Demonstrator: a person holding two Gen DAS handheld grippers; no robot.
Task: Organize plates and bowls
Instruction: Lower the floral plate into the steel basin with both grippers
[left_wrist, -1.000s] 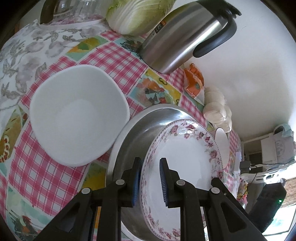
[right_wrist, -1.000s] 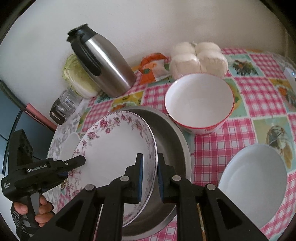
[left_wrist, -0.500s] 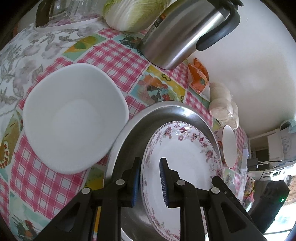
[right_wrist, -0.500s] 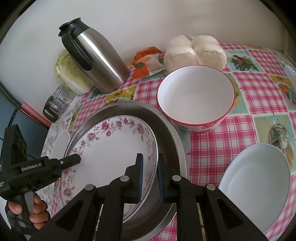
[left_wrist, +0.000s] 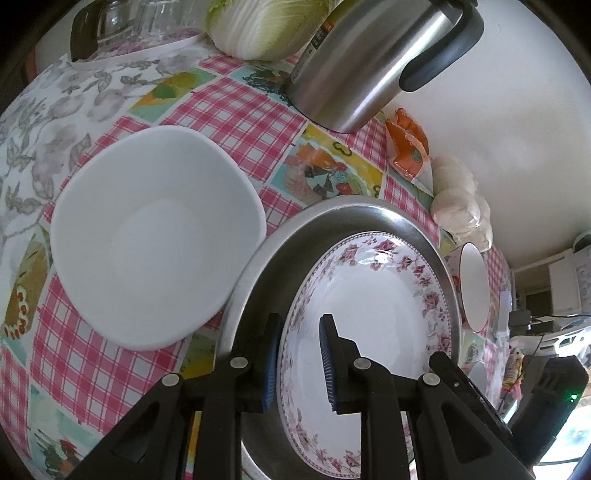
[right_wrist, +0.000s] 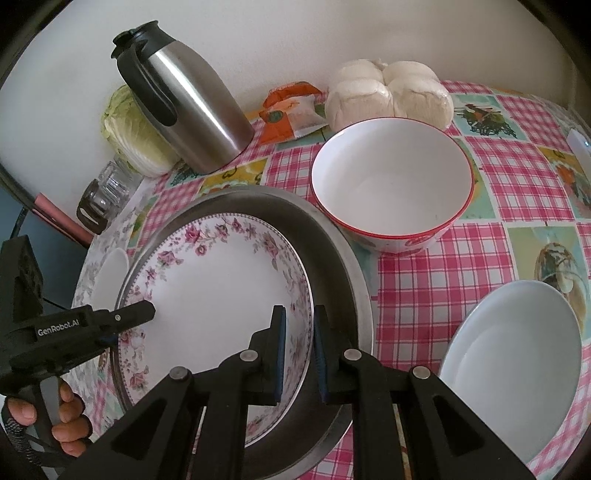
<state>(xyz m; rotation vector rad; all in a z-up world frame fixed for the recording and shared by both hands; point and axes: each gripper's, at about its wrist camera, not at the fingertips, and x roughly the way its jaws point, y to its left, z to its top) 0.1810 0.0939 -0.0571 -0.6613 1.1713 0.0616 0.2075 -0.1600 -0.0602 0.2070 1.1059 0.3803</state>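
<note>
Two hand-held grippers set a flowered plate (right_wrist: 218, 295) into a wide steel pan (right_wrist: 343, 273) on a table under a pink checked cloth (right_wrist: 436, 284). The left gripper (left_wrist: 297, 360) straddles the plate's near rim, one blue pad outside and one inside; the right gripper (right_wrist: 298, 352) does the same on the opposite rim. Each is closed on the rim as far as the views show, though actual pad contact cannot be made out with certainty.

The plate appears to sit low inside the pan, roughly level, its far edge close under the pan's wall.

The step in hand looks like seating the plate and letting go. Done well, that means keeping both sides level until the base rests flat on the pan floor, then opening both grippers together and drawing them straight back, so neither pad drags the rim and tips the glazed, slippery plate against the steel.

Waiting nearby: a red-rimmed bowl (right_wrist: 391, 184) just beside the pan toward the wall, a white dish (right_wrist: 513, 362) at the table's near right edge, and a squarish white bowl (left_wrist: 155, 236) touching or nearly touching the pan's left side. A steel jug (right_wrist: 184, 103) and a cabbage (right_wrist: 129, 129) stand at the back.
</note>
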